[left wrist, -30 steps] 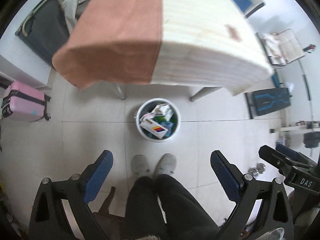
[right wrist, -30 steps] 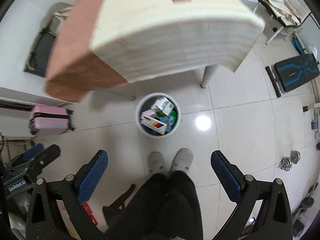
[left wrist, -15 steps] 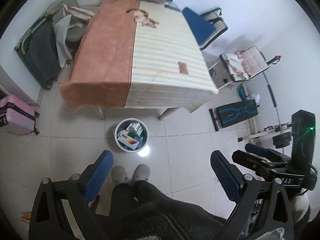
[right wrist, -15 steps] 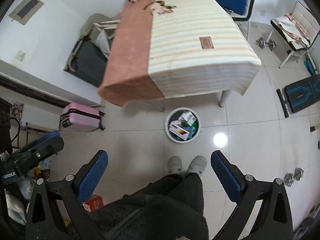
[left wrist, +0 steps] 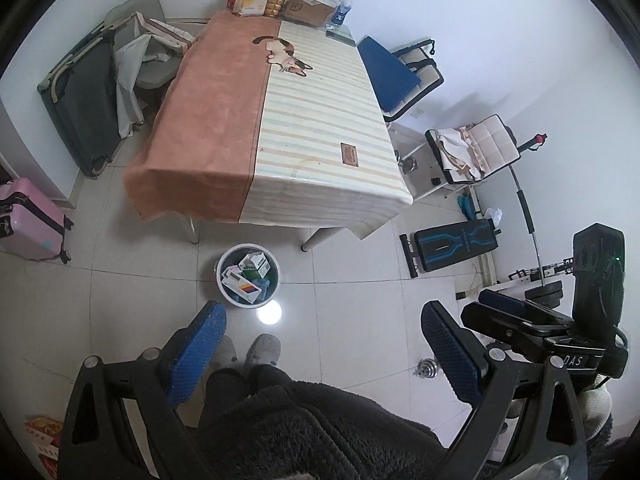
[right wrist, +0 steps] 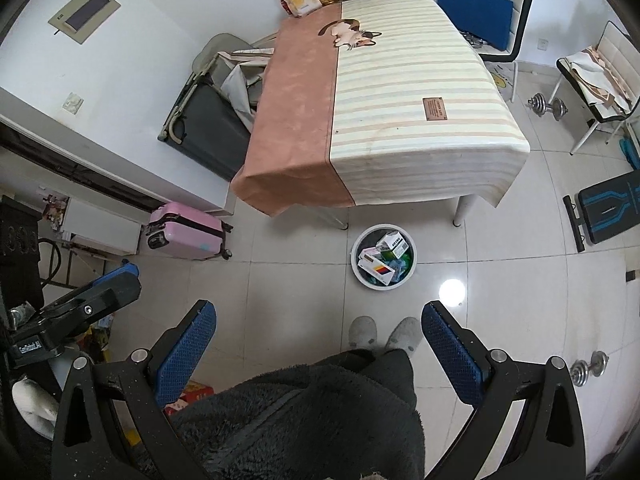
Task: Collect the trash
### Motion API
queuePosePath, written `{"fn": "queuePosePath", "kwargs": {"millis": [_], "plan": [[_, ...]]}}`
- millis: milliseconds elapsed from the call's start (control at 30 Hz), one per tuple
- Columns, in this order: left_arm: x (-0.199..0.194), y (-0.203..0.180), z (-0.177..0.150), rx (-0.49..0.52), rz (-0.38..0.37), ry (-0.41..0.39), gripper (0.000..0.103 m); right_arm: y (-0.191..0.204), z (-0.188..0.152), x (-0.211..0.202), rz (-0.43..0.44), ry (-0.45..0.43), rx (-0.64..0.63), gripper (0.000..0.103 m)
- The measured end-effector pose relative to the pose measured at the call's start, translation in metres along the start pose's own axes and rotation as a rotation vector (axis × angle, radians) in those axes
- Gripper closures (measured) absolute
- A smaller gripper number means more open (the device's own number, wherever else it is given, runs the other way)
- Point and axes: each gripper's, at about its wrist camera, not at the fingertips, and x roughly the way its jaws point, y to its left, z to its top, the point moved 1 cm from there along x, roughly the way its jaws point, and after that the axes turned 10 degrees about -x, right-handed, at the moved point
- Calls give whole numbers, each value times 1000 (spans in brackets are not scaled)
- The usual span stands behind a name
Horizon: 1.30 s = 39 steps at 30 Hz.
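Observation:
A white trash bin (left wrist: 222, 283) stands on the tiled floor in front of the table; it shows in the right wrist view too (right wrist: 359, 274). It holds several boxes (left wrist: 242, 287) and wrappers (right wrist: 379, 267). My left gripper (left wrist: 322, 354) is open and empty, held high above the floor. My right gripper (right wrist: 319, 350) is open and empty, also held high. The right gripper shows at the right of the left wrist view (left wrist: 532, 320). The left gripper shows at the left of the right wrist view (right wrist: 76, 312).
A table (left wrist: 280, 128) with a brown and striped cloth bears snack bags and a cardboard box (left wrist: 310, 8) at its far end. A pink suitcase (right wrist: 186, 230), chairs (left wrist: 404, 72), a weight bench (left wrist: 456, 244) and dumbbells (right wrist: 546, 106) stand around. The person's slippered feet (right wrist: 384, 334) are near the bin.
Both grippers have risen and pulled back from the bin, so the whole table top and room have come into view. Both stay open and empty.

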Motion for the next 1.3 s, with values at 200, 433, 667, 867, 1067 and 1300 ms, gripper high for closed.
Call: {"fn": "queuePosePath", "kwargs": {"millis": [200,433,667,867,1067,1300], "plan": [[-7,-3,-5,-1,-2,-8,1,-1,2,-3,0,6,-10,0],[-10,-3,-6,1,-1,-10,1,-1,4,-2,7,12,-24,0],[-11,-9,-7,-2,-1,1,1,-4,7,-3,14,16,-31,0],[-7,-13,-8,-2,-3,10,1,-4,7,-3,15,18,-30,0],[0,-16,-11,-6,-6,21,1,-9,4,-5,28,27,-22,0],[2,-17,-11,-5,-4,23,1,-11,2,-6,34,28,-20,0]]}}
